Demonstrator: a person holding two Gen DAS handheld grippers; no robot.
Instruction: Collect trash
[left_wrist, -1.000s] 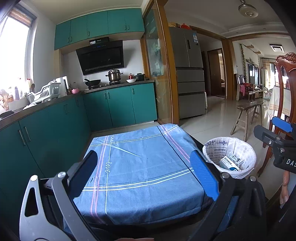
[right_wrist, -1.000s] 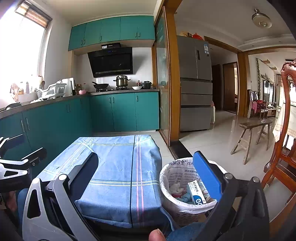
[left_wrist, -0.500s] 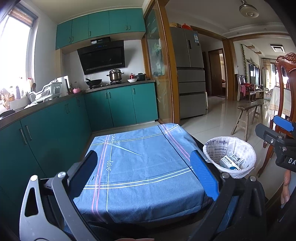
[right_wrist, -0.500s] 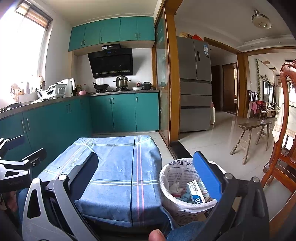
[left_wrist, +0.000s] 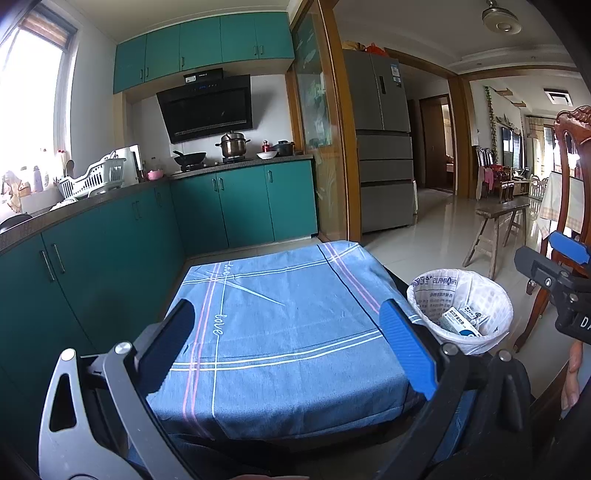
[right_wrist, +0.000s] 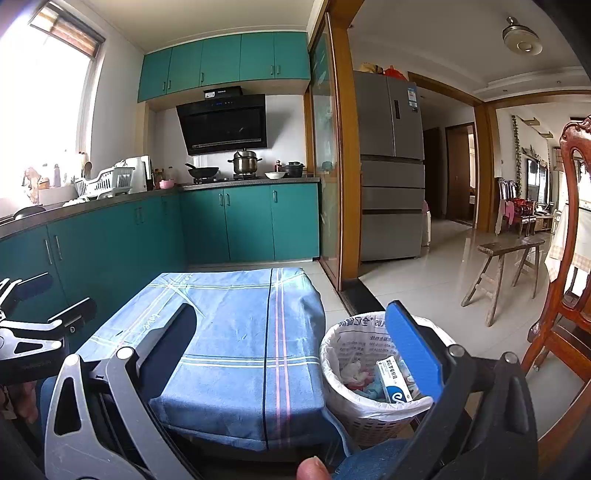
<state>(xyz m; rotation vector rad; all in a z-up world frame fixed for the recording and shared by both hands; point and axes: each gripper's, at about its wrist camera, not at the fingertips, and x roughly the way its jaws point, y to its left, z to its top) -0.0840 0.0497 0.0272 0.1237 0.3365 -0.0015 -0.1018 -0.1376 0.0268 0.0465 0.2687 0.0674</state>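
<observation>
Little has moved: both grippers still hover level over the blue cloth (left_wrist: 280, 332). Left gripper (left_wrist: 284, 332) and right gripper (right_wrist: 295, 332) gape wide, empty. Trash bin (right_wrist: 354, 402) stands right, holding boxes.

Two fisheye views, each looking forward along its own gripper's fingers from just above a cloth-covered table (left_wrist: 280, 332). The left wrist view faces across the table toward the teal kitchen cabinets (left_wrist: 243, 206) in the middle of the frame; the bin (left_wrist: 460, 310) sits at right. The right wrist view sits nearer the bin (right_wrist: 373, 373), at lower right, with the table (right_wrist: 236, 332) at lower centre. Both share table, bin, cabinets, fridge (left_wrist: 384, 147) and bench (right_wrist: 509, 269). Each catches the other gripper at its frame edge.
</observation>
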